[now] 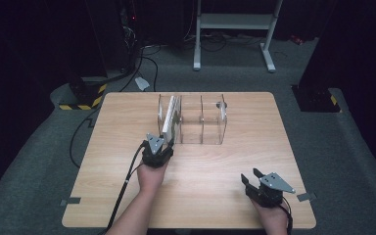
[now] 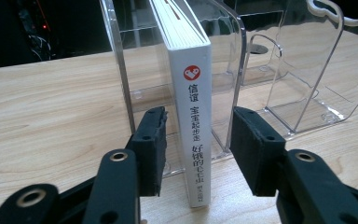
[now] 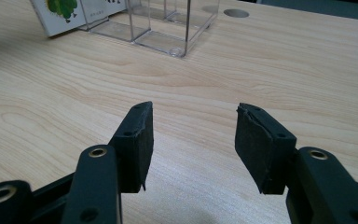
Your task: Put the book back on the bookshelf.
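A white book (image 1: 170,117) stands upright in the leftmost slot of a clear acrylic rack (image 1: 200,120) at the middle back of the wooden table (image 1: 225,161). Its spine (image 2: 196,116), with a red logo and dark characters, sticks out of the rack (image 2: 298,70) towards me. My left gripper (image 1: 164,142) is at that spine. In the left gripper view the left gripper (image 2: 199,119) is open, one pad on each side of the spine with a gap to it. My right gripper (image 1: 250,175) rests near the front right edge, open (image 3: 194,112) with nothing between its fingers.
The rack's two other slots (image 3: 168,28) hold nothing. A round cable hole (image 3: 236,13) sits in the table behind the rack. Beyond the table stand a white metal frame (image 1: 235,29), floor cables and a black-and-yellow striped block (image 1: 83,95).
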Motion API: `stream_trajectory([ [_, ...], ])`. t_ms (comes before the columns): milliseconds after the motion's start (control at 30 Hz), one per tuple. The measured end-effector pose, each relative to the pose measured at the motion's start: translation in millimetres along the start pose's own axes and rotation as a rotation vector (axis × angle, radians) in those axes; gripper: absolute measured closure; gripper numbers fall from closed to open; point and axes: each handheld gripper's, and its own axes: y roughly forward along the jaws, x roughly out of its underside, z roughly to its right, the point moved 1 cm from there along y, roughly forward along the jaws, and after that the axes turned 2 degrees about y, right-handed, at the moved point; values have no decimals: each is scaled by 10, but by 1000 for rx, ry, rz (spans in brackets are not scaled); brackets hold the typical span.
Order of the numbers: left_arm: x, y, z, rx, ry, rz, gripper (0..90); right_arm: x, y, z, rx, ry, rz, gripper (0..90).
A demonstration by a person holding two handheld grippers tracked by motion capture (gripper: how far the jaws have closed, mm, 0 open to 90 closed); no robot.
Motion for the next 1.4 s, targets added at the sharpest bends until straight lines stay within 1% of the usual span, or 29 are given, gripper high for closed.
stream_trajectory([
  [133, -3, -14, 9, 10, 1, 7, 484, 0, -4, 1, 1, -2, 1, 469],
  [200, -3, -28, 10, 24, -10, 12, 454, -1, -2, 5, 2, 0, 1, 469],
  [300, 2, -54, 10, 33, -9, 14, 415, -5, -3, 2, 2, -4, 3, 469],
  [333, 5, -62, 9, 38, -12, 14, 407, -4, -2, -4, 1, 1, 1, 469],
  [533, 28, -112, -2, 59, -12, 7, 355, -3, 11, -9, -3, -11, -1, 472],
  [633, 56, -149, -26, 75, -22, 0, 339, -1, 19, -17, -5, -14, -4, 475],
  [733, 87, -187, -58, 87, -24, -17, 325, 0, 23, -22, -4, -17, -6, 475],
  [833, 116, -226, -93, 92, -30, -24, 323, -2, 22, -30, -4, -18, -7, 475],
  [933, 134, -268, -127, 102, -26, -36, 326, -7, 17, -29, -1, -25, -5, 475],
  [1033, 149, -312, -158, 119, -31, -36, 335, -11, 11, -27, -1, -25, -3, 477],
  [1167, 193, -386, -201, 144, -28, -33, 344, -8, 10, -27, 0, -24, -5, 479],
  [1300, 252, -440, -273, 150, -33, -42, 335, -2, 9, -26, 2, -29, -8, 481],
  [1367, 288, -464, -306, 144, -22, -54, 326, 1, 10, -28, 3, -29, -11, 481],
  [1400, 308, -477, -320, 141, -11, -63, 323, 3, 11, -28, 4, -31, -12, 481],
])
